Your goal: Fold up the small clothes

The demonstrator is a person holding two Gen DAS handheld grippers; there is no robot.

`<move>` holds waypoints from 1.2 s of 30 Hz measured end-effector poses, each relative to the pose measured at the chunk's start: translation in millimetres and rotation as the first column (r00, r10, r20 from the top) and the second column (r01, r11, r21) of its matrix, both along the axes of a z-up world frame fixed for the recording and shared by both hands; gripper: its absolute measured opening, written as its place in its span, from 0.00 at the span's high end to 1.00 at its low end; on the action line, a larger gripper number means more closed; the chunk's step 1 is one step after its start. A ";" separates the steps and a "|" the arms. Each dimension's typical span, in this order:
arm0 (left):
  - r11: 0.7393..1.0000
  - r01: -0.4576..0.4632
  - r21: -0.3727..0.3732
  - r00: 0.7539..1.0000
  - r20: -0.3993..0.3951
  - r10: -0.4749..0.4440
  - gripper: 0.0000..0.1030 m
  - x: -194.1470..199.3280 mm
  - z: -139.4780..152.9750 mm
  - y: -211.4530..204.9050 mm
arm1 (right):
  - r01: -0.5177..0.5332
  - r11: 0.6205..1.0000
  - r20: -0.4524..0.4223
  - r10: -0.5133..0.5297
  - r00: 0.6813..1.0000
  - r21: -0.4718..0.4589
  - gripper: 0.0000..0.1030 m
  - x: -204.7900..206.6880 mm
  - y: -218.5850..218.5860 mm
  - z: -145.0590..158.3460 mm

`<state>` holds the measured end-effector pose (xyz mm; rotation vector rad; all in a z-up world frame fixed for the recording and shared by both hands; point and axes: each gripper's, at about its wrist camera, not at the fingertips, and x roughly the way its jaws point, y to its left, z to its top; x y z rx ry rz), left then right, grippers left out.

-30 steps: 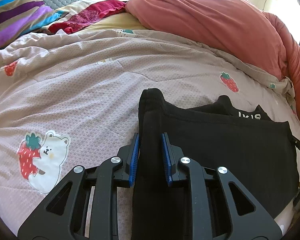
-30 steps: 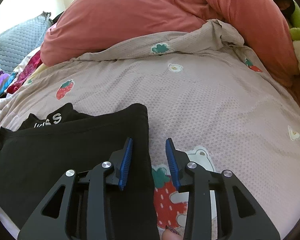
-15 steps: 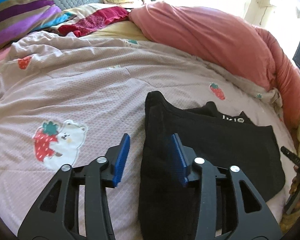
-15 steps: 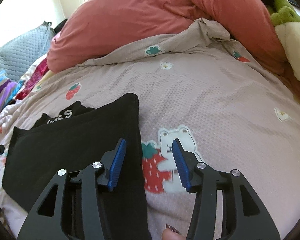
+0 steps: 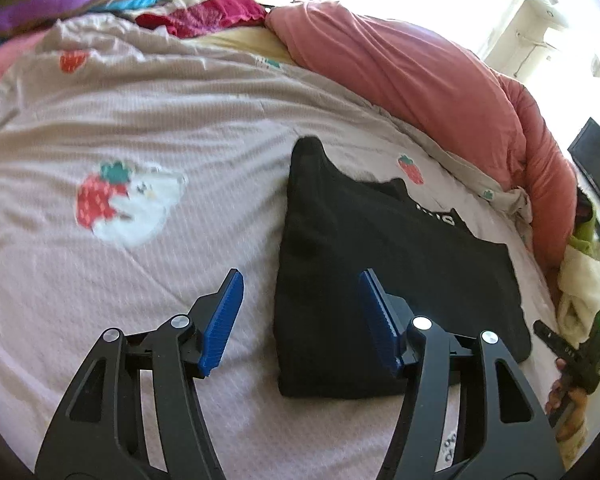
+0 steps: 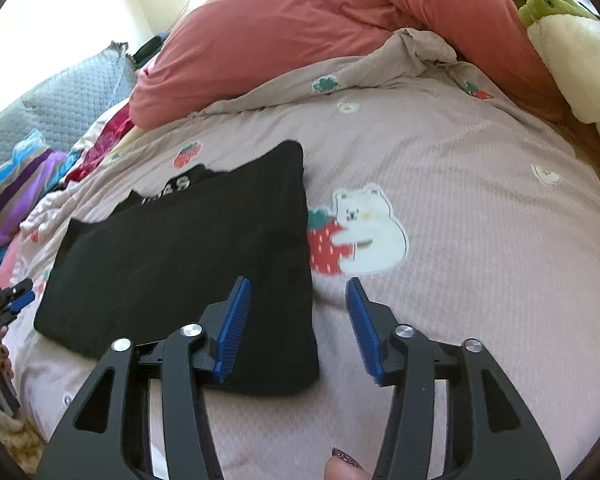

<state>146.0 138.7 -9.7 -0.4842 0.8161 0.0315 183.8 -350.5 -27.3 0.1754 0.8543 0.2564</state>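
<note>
Covering the bed, a strawberry-print quilt (image 5: 180,120) meets a pink duvet (image 5: 420,72) — both claws (image 5: 300,316) (image 6: 298,320) have just opened, empty, backed off the folded black garment (image 5: 380,264).

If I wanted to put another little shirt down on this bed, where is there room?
Bare quilt lies right of the folded black garment, around the bear print. More lies left of it, past the other bear print. The head end is crowded by the pink duvet and piled clothes.
</note>
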 end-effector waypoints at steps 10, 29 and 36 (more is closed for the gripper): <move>0.999 0.006 -0.040 0.999 -0.045 -0.008 0.49 -0.4 -18.9 -11.6 | -0.026 0.999 -0.019 0.027 0.999 0.039 0.33 -4.2 2.7 -10.2; 0.999 -0.005 -0.044 0.997 -0.080 0.002 0.76 -13.8 -30.0 -13.2 | -0.007 1.000 -0.079 0.008 0.997 0.020 0.90 -5.2 -3.6 -27.8; 1.000 -0.010 -0.013 0.997 -0.075 0.009 0.70 -17.9 -28.7 -14.0 | 0.033 0.999 -0.043 -0.035 0.998 -0.042 0.73 -10.3 -0.5 -28.7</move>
